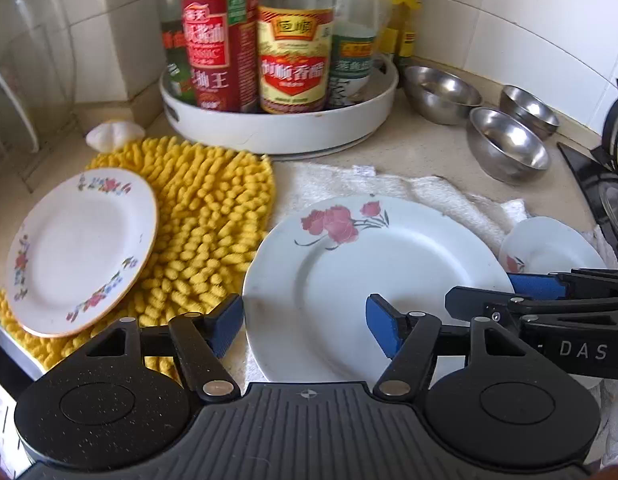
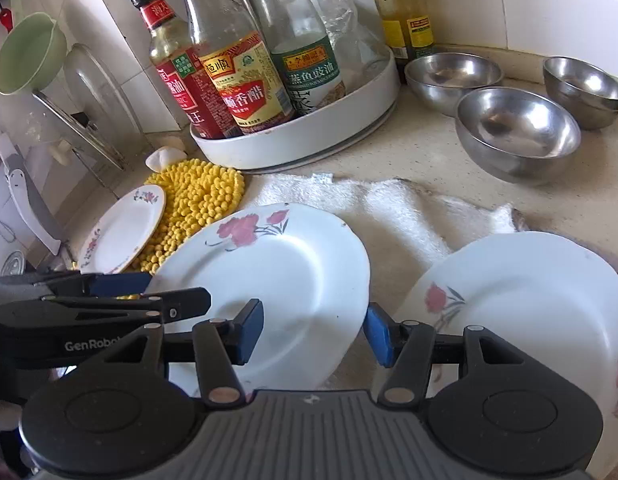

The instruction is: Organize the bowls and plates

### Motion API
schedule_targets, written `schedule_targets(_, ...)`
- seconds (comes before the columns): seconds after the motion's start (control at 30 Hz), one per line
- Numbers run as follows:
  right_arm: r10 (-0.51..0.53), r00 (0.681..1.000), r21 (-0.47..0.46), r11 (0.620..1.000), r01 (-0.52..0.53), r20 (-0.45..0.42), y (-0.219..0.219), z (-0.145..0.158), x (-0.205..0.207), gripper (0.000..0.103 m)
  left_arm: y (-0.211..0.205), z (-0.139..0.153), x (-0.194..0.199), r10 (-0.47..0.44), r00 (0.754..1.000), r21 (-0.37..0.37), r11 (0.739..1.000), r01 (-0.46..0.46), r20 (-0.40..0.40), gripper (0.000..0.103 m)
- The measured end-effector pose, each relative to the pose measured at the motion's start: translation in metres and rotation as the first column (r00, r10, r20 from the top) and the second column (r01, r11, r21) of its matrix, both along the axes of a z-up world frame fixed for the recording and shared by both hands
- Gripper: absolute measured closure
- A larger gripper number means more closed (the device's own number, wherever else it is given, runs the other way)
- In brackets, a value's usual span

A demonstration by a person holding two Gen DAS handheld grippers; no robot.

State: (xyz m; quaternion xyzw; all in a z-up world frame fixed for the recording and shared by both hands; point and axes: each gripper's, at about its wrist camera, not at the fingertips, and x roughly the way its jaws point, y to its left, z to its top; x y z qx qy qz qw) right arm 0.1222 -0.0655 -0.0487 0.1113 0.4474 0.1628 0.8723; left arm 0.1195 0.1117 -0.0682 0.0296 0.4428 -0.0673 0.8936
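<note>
A large white plate with a red flower (image 1: 349,264) (image 2: 277,276) lies on a white towel (image 1: 409,188). My left gripper (image 1: 305,328) is open just above its near-left rim. My right gripper (image 2: 315,332) is open over the plate's right edge; it also shows at the right of the left wrist view (image 1: 549,292). A small floral plate (image 1: 81,248) (image 2: 121,232) rests on a yellow chenille mat (image 1: 205,224). A white flowered bowl (image 1: 549,244) (image 2: 529,292) sits at the right. Three steel bowls (image 1: 509,144) (image 2: 517,128) stand behind.
A white round tray (image 1: 285,128) (image 2: 301,140) with several sauce bottles stands at the back by the tiled wall. A stove (image 1: 601,184) is at the far right. A dish rack with a glass lid (image 2: 93,108) and a green bowl (image 2: 25,52) is at the left.
</note>
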Motion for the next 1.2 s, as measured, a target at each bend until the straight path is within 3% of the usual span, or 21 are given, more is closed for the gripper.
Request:
schedule_targets(0.17,0.014,1.000,0.019,1.000,-0.014,-0.024,0.002,-0.005,0.000,0.031,-0.002,-0.013,0.001,-0.019,0.999,0.001,1.000,0.019,-0.040,0.032)
schedule_targets(0.2,0.028,0.999,0.019,0.999,-0.028,-0.031,0.005,-0.007,0.000,0.032,-0.001,-0.013,0.000,-0.062,0.997,-0.046,0.997,0.060,-0.039,0.046)
schedule_targets(0.23,0.036,0.999,0.022,0.999,-0.036,-0.037,0.006,-0.008,0.001,0.033,-0.001,-0.013,-0.001,-0.105,0.993,-0.109,0.989,0.099,-0.055,0.054)
schedule_targets(0.27,0.027,0.998,0.018,1.000,-0.026,-0.054,0.006,-0.010,0.002,0.033,-0.003,-0.013,-0.001,-0.111,0.992,-0.107,0.989,0.103,-0.064,0.061)
schedule_targets(0.3,0.014,0.997,0.012,1.000,-0.014,-0.069,0.005,-0.012,0.004,0.033,-0.006,-0.014,-0.001,-0.101,0.993,-0.058,0.994,0.098,-0.061,0.046)
schedule_targets(0.37,0.007,0.997,0.027,1.000,-0.005,-0.073,0.000,-0.012,0.003,0.035,-0.002,-0.013,-0.003,-0.065,0.997,-0.009,0.998,0.065,-0.050,0.030)
schedule_targets(0.47,0.007,0.998,0.020,1.000,-0.006,-0.059,0.000,-0.008,0.002,0.034,0.020,-0.005,-0.009,-0.038,0.999,-0.078,0.996,0.035,-0.034,0.031)
schedule_targets(0.63,0.030,0.998,0.002,1.000,-0.029,-0.056,0.008,-0.010,0.002,0.032,0.032,-0.010,-0.003,0.026,0.998,-0.044,0.999,-0.028,-0.058,0.030)
schedule_targets(0.77,0.044,0.998,0.001,0.999,-0.044,-0.039,0.012,-0.018,0.008,0.028,0.026,-0.027,0.003,-0.034,0.992,-0.081,0.996,0.025,-0.118,0.032)
schedule_targets(0.8,0.044,0.998,0.000,0.999,-0.044,-0.036,0.013,-0.018,0.009,0.027,0.022,-0.029,0.005,-0.042,0.992,-0.087,0.996,0.032,-0.117,0.025)
schedule_targets(0.87,0.052,0.998,-0.019,0.998,-0.052,-0.036,0.015,-0.017,0.007,0.027,0.016,-0.031,0.009,-0.048,0.994,-0.066,0.997,0.041,-0.100,0.021)
schedule_targets(1.2,0.021,1.000,-0.031,0.999,-0.022,-0.013,0.016,-0.005,-0.001,0.028,0.020,-0.018,0.008,-0.071,0.995,-0.071,0.995,0.066,-0.069,0.027)
